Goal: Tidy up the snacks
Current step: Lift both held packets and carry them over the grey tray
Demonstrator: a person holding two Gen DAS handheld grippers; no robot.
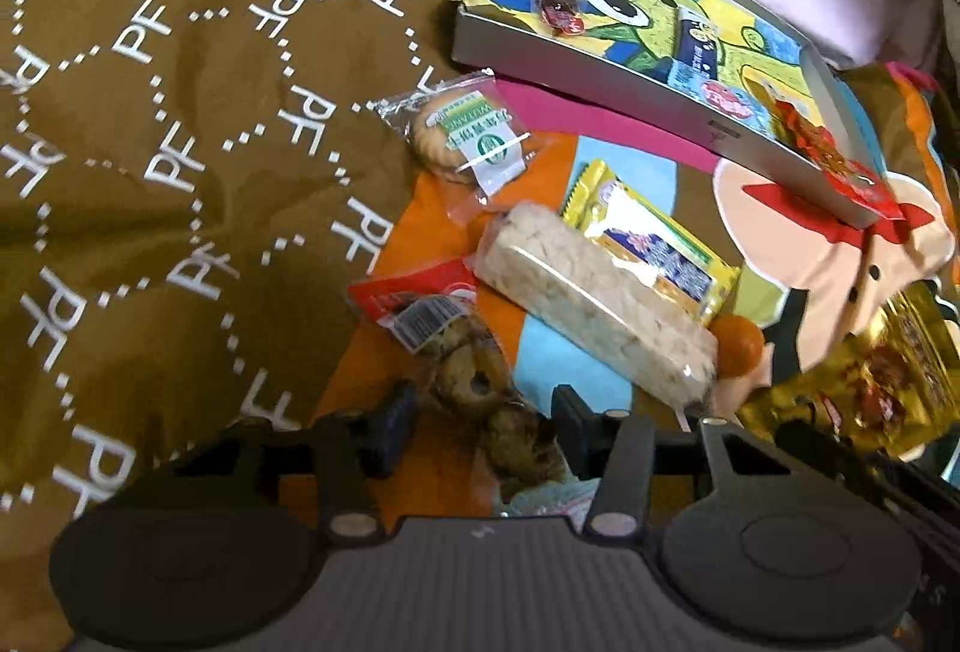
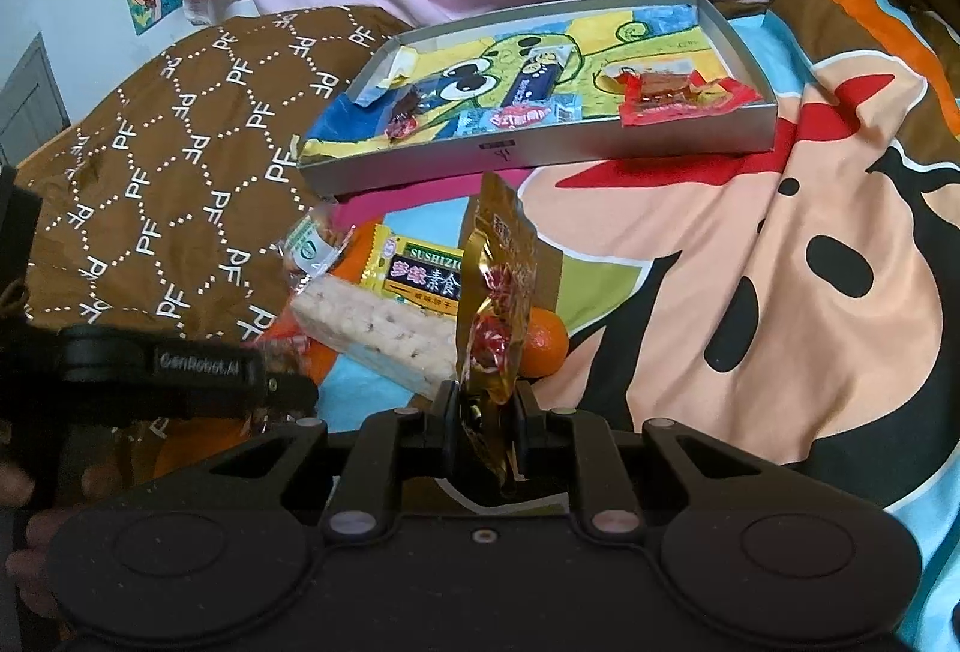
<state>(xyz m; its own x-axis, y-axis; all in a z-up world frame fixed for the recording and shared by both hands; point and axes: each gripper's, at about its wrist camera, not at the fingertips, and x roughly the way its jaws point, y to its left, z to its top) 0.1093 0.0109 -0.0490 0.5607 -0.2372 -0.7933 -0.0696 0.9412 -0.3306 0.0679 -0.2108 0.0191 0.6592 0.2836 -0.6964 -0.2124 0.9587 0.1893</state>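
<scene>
- Two grippers are at work over a bedspread point(image 2: 780, 244); a grey tray point(image 2: 540, 153) lies toward its far edge, with three or four snacks already inside.
- The right gripper point(image 2: 483, 412) is pressed together on a gold packet point(image 2: 495, 304), pinched by its lower end and held upright above the loose pile.
- The left gripper point(image 1: 480, 415) is half spread around a cookie packet point(image 1: 480, 382); whether the pads press on it cannot be told.
- Risk: the gold packet is pinched only at its edge, so it could slip or swing during the carry to the tray.
- Risk: the cookie wrapper is loose, so film alone might be caught and the packet dropped.
- The rice bar point(image 1: 594, 304) and orange point(image 1: 741, 346) lie just beside the left gripper and could be nudged.
</scene>
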